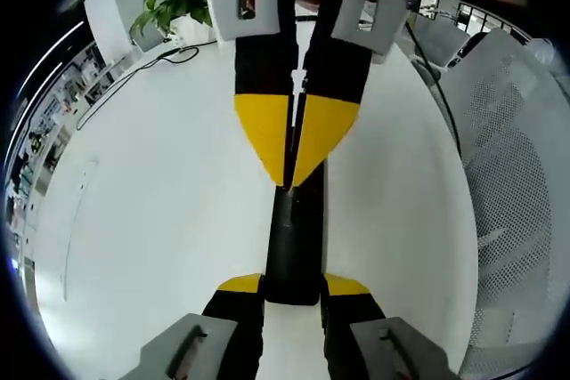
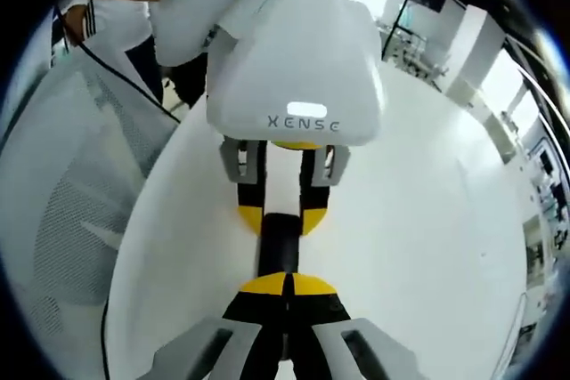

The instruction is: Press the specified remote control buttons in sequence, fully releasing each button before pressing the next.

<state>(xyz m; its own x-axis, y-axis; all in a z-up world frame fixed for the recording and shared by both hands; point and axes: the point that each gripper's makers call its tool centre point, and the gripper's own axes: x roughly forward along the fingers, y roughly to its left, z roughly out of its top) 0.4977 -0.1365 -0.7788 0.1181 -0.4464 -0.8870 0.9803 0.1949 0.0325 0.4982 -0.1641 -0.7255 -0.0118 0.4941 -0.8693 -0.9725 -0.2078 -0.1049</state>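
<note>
Both cameras ride low over the white surface [image 1: 160, 220] and face each other head-on — the left gripper view looks along its own fingers at the right gripper [image 1: 291, 122], close in; the right gripper view looks back at the left gripper [image 2: 282, 211]. They share the black remote [image 1: 294, 251] lying lengthwise between them, and the surface around it.
</note>
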